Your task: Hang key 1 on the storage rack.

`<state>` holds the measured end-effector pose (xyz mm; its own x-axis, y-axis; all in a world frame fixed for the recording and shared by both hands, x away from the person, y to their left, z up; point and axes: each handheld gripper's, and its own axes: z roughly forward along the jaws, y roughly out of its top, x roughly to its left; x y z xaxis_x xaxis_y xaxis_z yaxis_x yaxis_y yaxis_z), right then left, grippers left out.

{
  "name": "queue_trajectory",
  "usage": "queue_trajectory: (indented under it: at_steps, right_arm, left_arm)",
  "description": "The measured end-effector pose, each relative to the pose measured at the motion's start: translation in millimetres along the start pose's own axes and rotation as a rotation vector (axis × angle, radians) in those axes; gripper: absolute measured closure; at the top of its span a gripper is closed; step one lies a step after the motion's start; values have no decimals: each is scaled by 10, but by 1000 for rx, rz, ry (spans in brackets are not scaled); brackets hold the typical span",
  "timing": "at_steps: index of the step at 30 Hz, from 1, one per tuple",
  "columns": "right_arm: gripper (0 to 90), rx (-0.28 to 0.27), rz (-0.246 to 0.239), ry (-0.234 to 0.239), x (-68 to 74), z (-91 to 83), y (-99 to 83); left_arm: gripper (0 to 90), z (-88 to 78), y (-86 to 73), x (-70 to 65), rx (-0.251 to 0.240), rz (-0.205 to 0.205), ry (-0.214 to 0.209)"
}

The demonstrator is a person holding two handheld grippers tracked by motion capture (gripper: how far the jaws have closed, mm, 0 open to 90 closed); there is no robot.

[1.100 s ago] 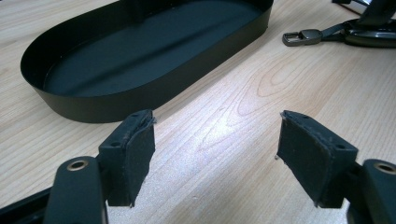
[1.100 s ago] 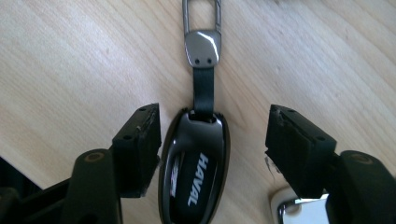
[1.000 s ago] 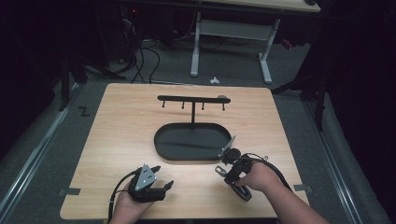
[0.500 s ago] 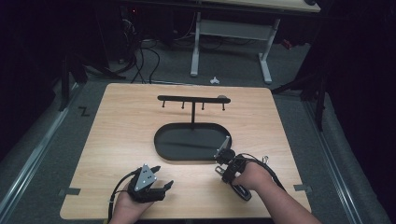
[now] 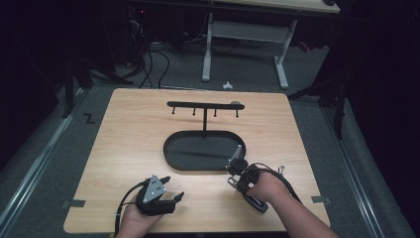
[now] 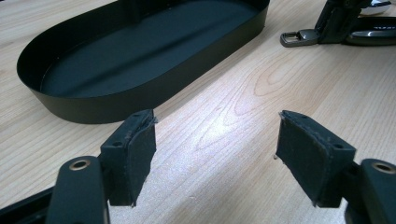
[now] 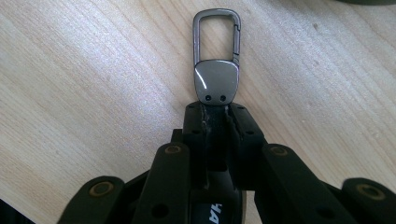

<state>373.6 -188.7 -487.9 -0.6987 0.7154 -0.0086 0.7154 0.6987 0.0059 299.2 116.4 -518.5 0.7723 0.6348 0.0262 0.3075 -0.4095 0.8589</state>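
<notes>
- right gripper (image 7: 215, 114): jaws have just been closing, now pinched on the keychain (image 7: 216, 70); its clip loop juts ahead of the tips, beside the black tray (image 5: 171, 148).
- grip looks made; lifting toward the hook stand (image 5: 204, 105) seems next.
- left gripper (image 6: 215, 140): wide open, empty.

Keychain (image 7: 216, 74) strap hidden between right tool (image 7: 215, 114) pads — lower body lettering cut by bottom edge.
</notes>
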Motion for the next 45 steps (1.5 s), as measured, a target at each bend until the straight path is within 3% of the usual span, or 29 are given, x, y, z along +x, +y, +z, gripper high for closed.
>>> queue_trajectory:
  at_steps: [3, 9, 10, 16, 19, 23, 32, 39, 41, 45]
  right_arm:
    - [753, 4, 14, 7, 10, 1, 5]
    - [701, 10, -19, 16, 17, 6, 5]
    - [675, 17, -44, 6, 25, 10, 4]
    - [637, 23, -48, 9, 38, 8, -4]
    - [658, 20, -58, -2, 26, 12, -10]
    - [792, 27, -79, 6, 36, 7, -24]
    - [809, 2, -108, -24, 90, -7, -58]
    - [810, -44, -47, -1, 38, -199, -128]
    - [810, -51, -50, -5, 24, -230, -143]
    - [811, -112, -26, 9, -36, -395, -231]
  left_arm:
    - [288, -1, 1, -3, -1, 1, -1]
    - [288, -2, 1, -4, 0, 3, -2]
    - [289, -4, 2, -4, -1, 4, -2]
    - [291, -1, 1, -5, 1, 5, -3]
    - [292, 2, 1, -6, 1, 7, -3]
    - [293, 3, 1, -11, 3, 7, -4]
    - [295, 0, 2, -14, 0, 6, -6]
    - [296, 1, 1, -9, -1, 7, -7]
    - [297, 1, 1, -10, -1, 7, -6]
    - [298, 0, 1, -13, -1, 7, -8]
